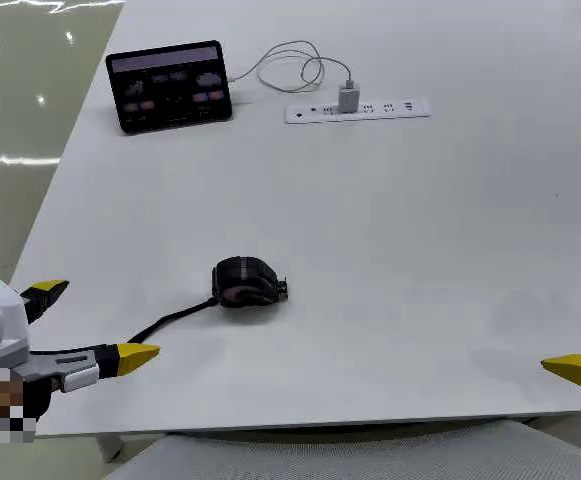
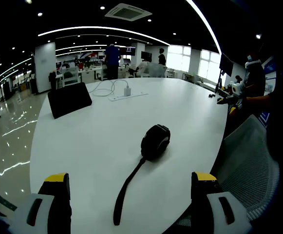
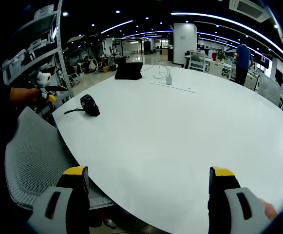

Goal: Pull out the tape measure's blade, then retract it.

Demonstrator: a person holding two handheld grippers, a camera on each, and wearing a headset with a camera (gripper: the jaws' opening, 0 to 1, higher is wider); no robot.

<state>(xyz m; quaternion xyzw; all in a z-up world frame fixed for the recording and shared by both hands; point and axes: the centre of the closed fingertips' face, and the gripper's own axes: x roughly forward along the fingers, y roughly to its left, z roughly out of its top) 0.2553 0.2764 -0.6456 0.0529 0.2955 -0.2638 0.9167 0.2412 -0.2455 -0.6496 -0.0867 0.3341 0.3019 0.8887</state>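
**White bench, tape measure untouched: pin the case first, then draw the blade**

White tabletop [image 1: 390, 300] runs wide and mostly bare. A dark tablet [image 1: 170, 86] and a power strip [image 1: 358, 109] with a plugged-in charger [image 1: 349, 98] sit far back, well clear of the work. The black tape measure [image 1: 242, 282] lies flat near the front edge, left of centre. Its wrist strap [image 1: 170, 318] trails toward the left gripper [image 1: 98, 320].

Both grippers stand wide open and hold nothing. The left one is near the case, with the strap running between its yellow tips in the left gripper view. The right gripper [image 3: 148, 171] is well apart, off toward the table's right side.

No blade is out, so the pull has yet to begin. A small tab juts from the case's right side in the head view. It is probably the blade hook, though it is too small to be sure.

If it is, the left gripper should close on the case body, not on the strap, and hold it down. The right gripper should come in low and pinch the hook squarely. A straight pull along the tabletop should keep the blade from buckling. On the return, guiding the hook back will likely be safer than letting it snap home.
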